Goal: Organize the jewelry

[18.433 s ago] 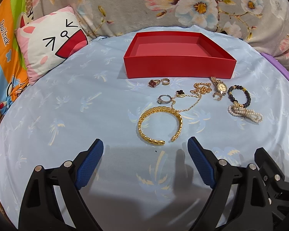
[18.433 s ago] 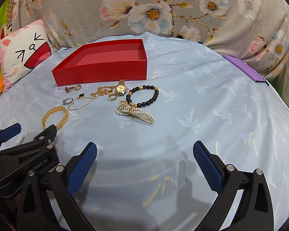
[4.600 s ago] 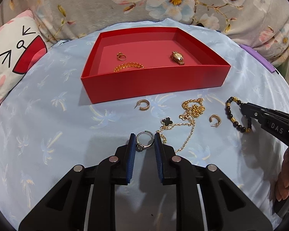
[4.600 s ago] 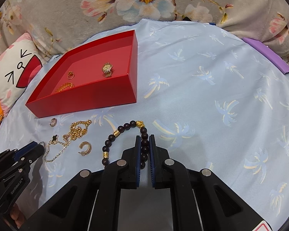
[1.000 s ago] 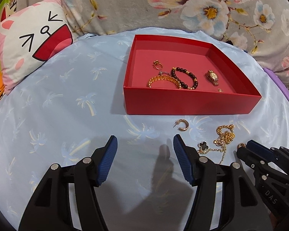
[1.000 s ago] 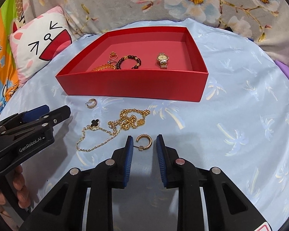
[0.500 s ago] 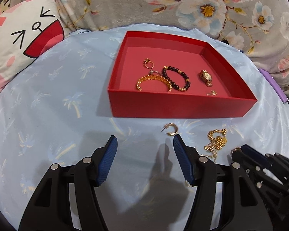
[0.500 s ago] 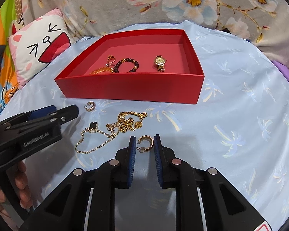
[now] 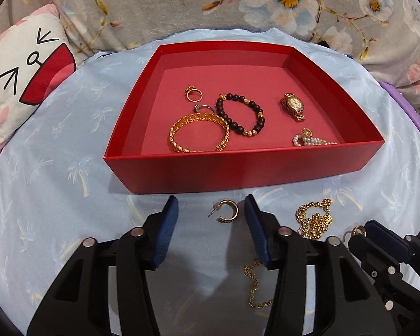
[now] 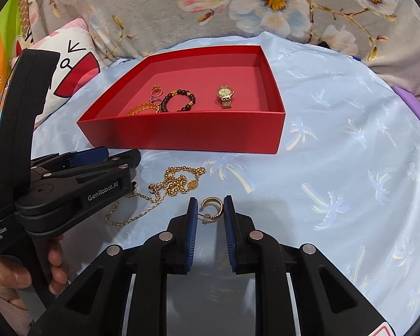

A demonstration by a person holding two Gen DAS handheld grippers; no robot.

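Observation:
The red box (image 9: 238, 168) holds a gold bangle (image 9: 198, 133), a dark bead bracelet (image 9: 239, 113), a gold watch (image 9: 292, 106), a pearl bracelet (image 9: 310, 140) and two rings (image 9: 194, 93). A gold hoop earring (image 9: 228, 210) lies on the blue cloth between the fingers of my open left gripper (image 9: 210, 218). My right gripper (image 10: 210, 210) is shut on a second hoop earring (image 10: 213, 205). A gold chain necklace (image 10: 176, 186) lies left of it, also seen in the left wrist view (image 9: 313, 218).
A cat-face pillow (image 9: 22, 78) lies at the far left. Floral fabric (image 9: 266, 5) rises behind the box. A purple strip (image 10: 411, 103) runs along the right edge. The left gripper body (image 10: 70, 184) and the hand holding it fill the right view's left side.
My left gripper has moved forward and narrowed so the loose earring now lies between its fingers. My right gripper has closed on the other earring.

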